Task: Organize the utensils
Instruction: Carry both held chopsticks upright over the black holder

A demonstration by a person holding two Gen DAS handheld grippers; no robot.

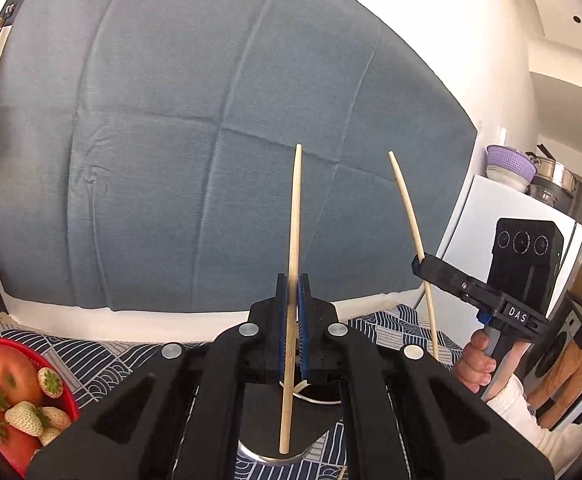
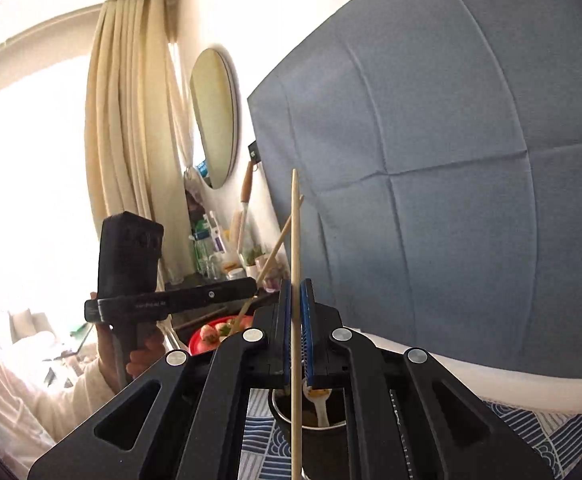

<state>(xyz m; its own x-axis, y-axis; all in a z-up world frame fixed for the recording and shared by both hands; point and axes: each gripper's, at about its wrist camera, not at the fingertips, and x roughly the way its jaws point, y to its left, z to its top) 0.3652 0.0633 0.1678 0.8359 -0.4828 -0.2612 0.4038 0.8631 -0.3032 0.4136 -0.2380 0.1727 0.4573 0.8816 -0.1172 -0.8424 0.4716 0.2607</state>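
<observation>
Holding one chopstick (image 1: 293, 264) upright, the left claw (image 1: 293, 296) is pinching it closed between its blue pads, with the lower end hanging down over a dark metal cup (image 1: 291, 456) below. The right claw (image 2: 296, 308) is doing likewise, clamped tight on a second chopstick (image 2: 296, 280) whose lower end is reaching down toward the same cup (image 2: 311, 426), where a pale spoon (image 2: 320, 406) is already standing inside. Each claw is showing in the other's view, well apart, both raised above the surface (image 1: 391, 324) with its blue patterned cloth. By my reading, the job is partly along: the spoon is in, while both chopsticks are not yet released into the cup and need lowering and letting go. A red basket (image 1: 47, 354) of fruit is sitting to the left, and a blue cloth (image 1: 211, 140) is hanging behind.
</observation>
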